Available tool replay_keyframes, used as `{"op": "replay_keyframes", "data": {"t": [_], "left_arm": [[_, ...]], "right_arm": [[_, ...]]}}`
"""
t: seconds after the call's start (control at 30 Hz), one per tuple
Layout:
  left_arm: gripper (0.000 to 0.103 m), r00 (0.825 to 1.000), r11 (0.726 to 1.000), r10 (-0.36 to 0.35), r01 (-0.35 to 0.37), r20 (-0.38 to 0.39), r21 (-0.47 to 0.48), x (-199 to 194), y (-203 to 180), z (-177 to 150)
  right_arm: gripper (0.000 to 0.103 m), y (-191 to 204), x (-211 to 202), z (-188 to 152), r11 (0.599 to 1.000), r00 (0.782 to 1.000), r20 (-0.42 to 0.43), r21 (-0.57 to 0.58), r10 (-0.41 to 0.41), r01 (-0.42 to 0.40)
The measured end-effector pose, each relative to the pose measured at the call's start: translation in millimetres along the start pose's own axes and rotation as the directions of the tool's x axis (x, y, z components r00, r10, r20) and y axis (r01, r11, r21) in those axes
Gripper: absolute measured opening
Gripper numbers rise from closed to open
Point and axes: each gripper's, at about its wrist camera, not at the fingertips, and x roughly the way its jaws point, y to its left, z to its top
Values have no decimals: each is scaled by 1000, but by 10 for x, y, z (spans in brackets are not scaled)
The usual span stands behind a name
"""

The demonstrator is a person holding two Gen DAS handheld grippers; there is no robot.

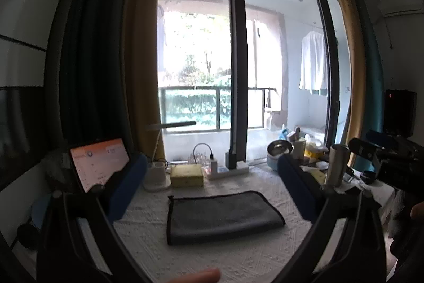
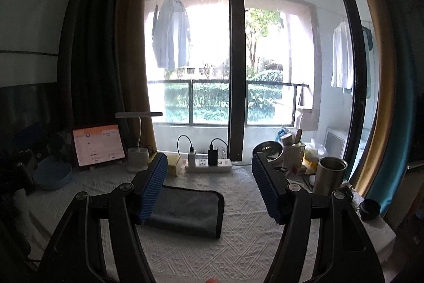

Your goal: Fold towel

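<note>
A dark grey towel (image 1: pixel 222 216) with black edging lies folded flat on the white textured tablecloth (image 1: pixel 212 261). It also shows in the right wrist view (image 2: pixel 189 212), partly hidden behind the left finger. My left gripper (image 1: pixel 212 171) is open and empty, held above the table with the towel between and below its blue pads. My right gripper (image 2: pixel 209 166) is open and empty, above the table to the right of the towel. The right gripper also shows at the right edge of the left wrist view (image 1: pixel 392 158).
At the table's back stand a tablet (image 2: pixel 98 147), a white lamp base (image 2: pixel 136 158), a yellow box (image 1: pixel 186 174), a power strip with chargers (image 2: pixel 208 165), a steel cup (image 2: pixel 328 174), a metal bowl (image 1: pixel 279 147) and a blue bowl (image 2: pixel 53 175). A glass door is behind.
</note>
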Motion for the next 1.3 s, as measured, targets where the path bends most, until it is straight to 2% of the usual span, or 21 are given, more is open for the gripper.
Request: {"op": "replay_keyframes", "data": {"t": [0.23, 0.33, 1.3], "left_arm": [[100, 998, 1000, 15, -14, 64, -12, -36, 54, 42], [100, 995, 999, 36, -34, 91, -20, -47, 69, 27], [102, 992, 994, 88, -81, 91, -75, -64, 210, -32]], "right_arm": [[71, 22, -102, 48, 1000, 998, 55, -16, -13, 14], [76, 43, -123, 60, 1000, 998, 65, -19, -12, 13], [77, 141, -41, 94, 998, 998, 53, -59, -16, 19]]}}
